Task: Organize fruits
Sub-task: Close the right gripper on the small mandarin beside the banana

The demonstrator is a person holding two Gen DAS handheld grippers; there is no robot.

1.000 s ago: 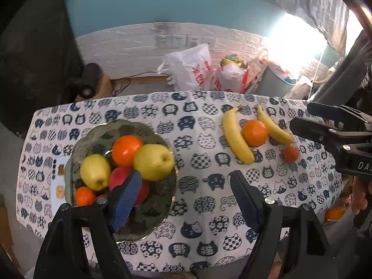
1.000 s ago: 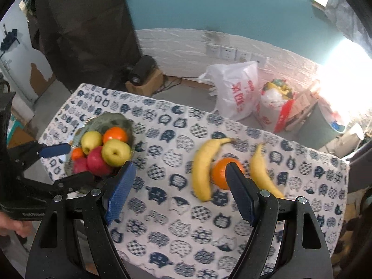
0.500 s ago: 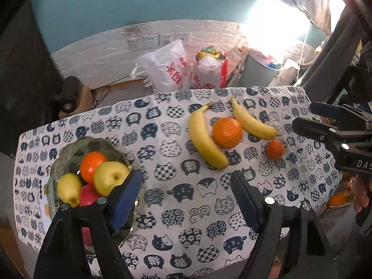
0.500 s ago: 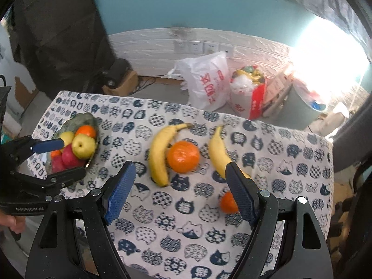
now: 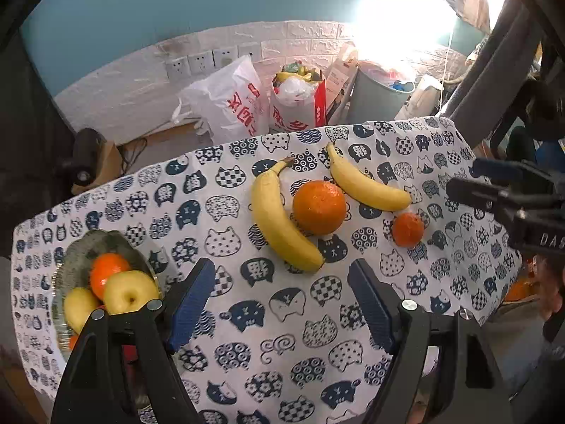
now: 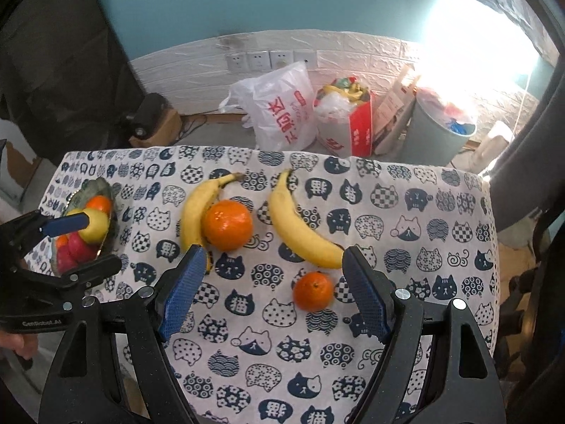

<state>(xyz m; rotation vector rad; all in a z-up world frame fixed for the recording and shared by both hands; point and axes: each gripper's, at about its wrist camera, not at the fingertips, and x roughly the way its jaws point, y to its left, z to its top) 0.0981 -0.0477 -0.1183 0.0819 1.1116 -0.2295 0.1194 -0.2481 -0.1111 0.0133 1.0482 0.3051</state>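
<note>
Small orange (image 6: 313,290) lies between right tool's (image 6: 279,296) open fingers.

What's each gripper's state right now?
Left gripper: open, holding nothing.
Right gripper: open, holding nothing, small orange between its fingers' line of sight.

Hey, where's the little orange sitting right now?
The little orange lies on the cat-print tablecloth, just in front of the right-hand banana's lower end; in the right wrist view it sits between the open right tongs.

home room | cat-print tablecloth (image 6: 406,212) | shopping bags (image 6: 282,109) | wall sockets (image 6: 270,59)
</note>
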